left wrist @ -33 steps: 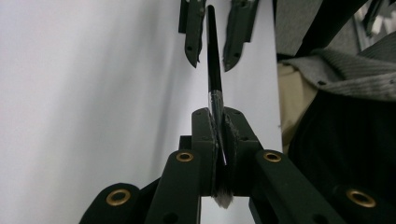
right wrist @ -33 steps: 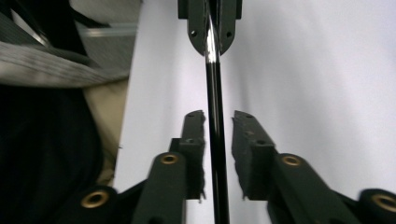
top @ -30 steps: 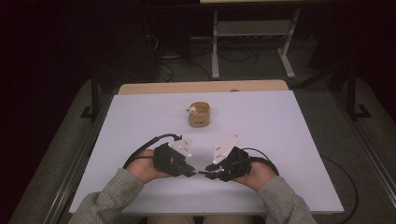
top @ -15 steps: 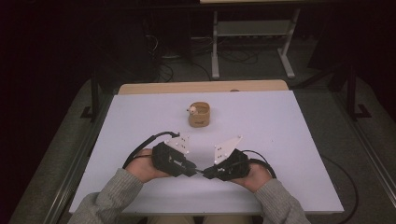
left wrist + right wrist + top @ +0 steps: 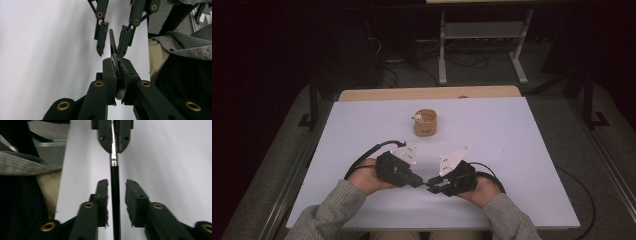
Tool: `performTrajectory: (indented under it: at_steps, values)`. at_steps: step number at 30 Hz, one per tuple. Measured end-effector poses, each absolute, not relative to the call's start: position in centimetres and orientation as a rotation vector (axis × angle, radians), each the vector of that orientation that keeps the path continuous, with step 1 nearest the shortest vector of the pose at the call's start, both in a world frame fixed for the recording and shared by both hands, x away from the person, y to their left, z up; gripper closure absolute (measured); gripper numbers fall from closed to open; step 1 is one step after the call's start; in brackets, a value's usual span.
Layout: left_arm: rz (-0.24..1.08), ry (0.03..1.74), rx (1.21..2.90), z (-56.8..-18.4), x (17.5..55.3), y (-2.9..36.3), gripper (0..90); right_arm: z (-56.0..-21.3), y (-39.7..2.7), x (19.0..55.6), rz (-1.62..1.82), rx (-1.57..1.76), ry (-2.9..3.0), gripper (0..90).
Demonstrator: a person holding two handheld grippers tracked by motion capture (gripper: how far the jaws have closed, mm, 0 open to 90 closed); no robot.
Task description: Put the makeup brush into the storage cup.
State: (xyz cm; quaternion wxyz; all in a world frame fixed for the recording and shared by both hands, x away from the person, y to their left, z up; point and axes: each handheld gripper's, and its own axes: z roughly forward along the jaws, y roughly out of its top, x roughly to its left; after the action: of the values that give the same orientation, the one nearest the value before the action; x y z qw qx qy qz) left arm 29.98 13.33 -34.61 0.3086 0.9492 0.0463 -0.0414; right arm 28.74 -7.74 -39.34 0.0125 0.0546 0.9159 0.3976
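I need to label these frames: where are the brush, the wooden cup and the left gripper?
brush [image 5: 115, 187], right gripper view, black handle.
wooden cup [image 5: 426, 128], high view, front wall.
left gripper [image 5: 117, 65], left gripper view, between its fingers.

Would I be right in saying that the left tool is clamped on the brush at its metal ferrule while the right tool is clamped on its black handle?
Not quite: the left tool does clamp the brush at its ferrule, but in the right gripper view the right tool stands open around the black handle, with gaps on both sides.

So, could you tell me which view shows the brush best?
The right gripper view: the brush runs black-handled with a silver ferrule. The left gripper view shows its bristle tuft between clamped jaws; the high view shows a dark sliver.
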Motion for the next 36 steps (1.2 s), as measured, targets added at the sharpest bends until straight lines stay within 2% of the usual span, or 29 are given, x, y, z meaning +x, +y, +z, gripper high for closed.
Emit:
performTrajectory:
  at_steps: [3, 12, 15, 17, 19, 22, 25, 36]
  values:
    - [-0.064, 0.139, 2.545, -34.5, 30.0, 13.1, 84.0, -38.5, -7.5, 28.4, 1.199, 0.183, 2.819, 67.2]
    - [-0.069, 0.17, 2.573, -34.6, 30.1, 12.5, 84.0, -37.6, -5.7, 28.2, 1.061, 0.168, 2.84, 73.3]
    - [-0.074, 0.176, 2.575, -34.7, 30.1, 12.4, 84.0, -37.8, -5.5, 28.5, 1.039, 0.176, 2.855, 80.1]
    - [-0.076, 0.179, 2.576, -34.7, 30.1, 12.4, 83.9, -38.0, -5.4, 28.7, 1.044, 0.171, 2.868, 81.4]
    - [-0.073, 0.187, 2.562, -34.6, 30.2, 12.5, 81.2, -38.1, -5.4, 28.8, 1.06, 0.165, 2.88, 82.6]
    - [-0.052, 0.216, 2.54, -34.2, 30.3, 13.0, 70.3, -38.1, -5.8, 29.1, 1.098, 0.185, 2.899, 82.7]
    - [-0.027, 0.261, 2.516, -33.8, 30.6, 13.7, 65.8, -38.2, -6.6, 29.4, 1.138, 0.217, 2.914, 82.7]
    - [-0.009, 0.309, 2.464, -33.1, 30.7, 15.4, 58.7, -37.7, -9.7, 30.7, 1.268, 0.364, 2.897, 82.7]
